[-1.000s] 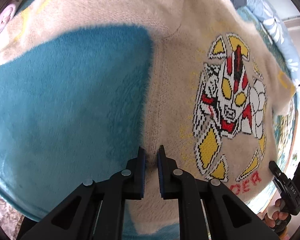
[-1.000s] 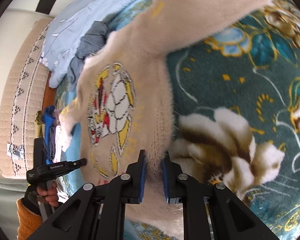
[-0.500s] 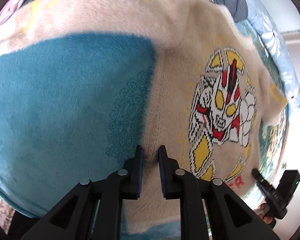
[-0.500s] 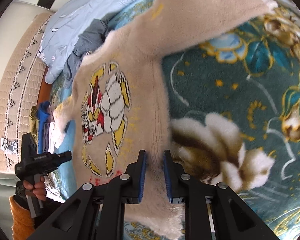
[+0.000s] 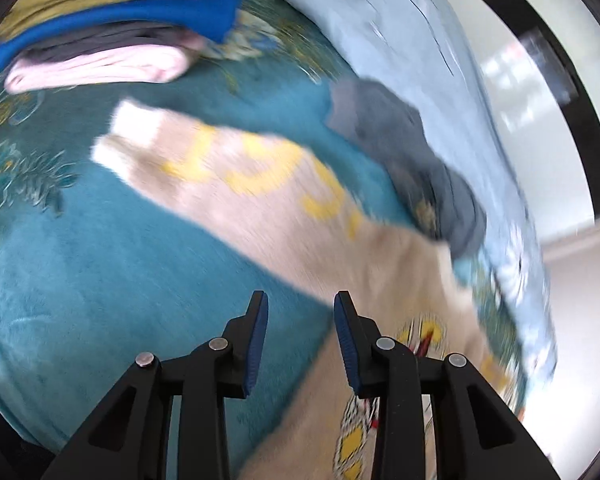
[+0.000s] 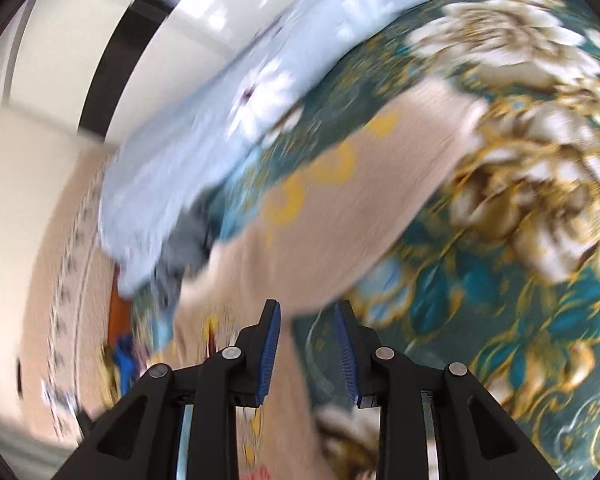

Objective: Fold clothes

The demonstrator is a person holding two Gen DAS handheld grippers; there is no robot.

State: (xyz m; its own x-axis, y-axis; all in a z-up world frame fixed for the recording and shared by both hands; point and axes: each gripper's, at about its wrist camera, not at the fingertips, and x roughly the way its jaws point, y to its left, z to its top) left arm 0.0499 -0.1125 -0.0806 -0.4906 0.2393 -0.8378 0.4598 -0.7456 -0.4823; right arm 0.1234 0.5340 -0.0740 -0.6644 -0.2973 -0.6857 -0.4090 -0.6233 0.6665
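The left gripper (image 5: 298,336) has its jaws opening with nothing between them; beyond it the beige sweater (image 5: 380,280) lies spread face-up on the teal floral blanket (image 5: 100,280), one sleeve (image 5: 228,168) stretched toward a stack of folded clothes (image 5: 112,40). The right gripper (image 6: 306,344) is likewise opening and empty, over the sweater's other side, where the second sleeve (image 6: 360,184) reaches across the blanket's flowers. The step in hand looks like moving from spreading to folding; next, each gripper probably needs to take a sleeve and bring it over the sweater's chest.

Both tongs (image 5: 300,312) (image 6: 306,320) off sweater (image 5: 380,264), opening
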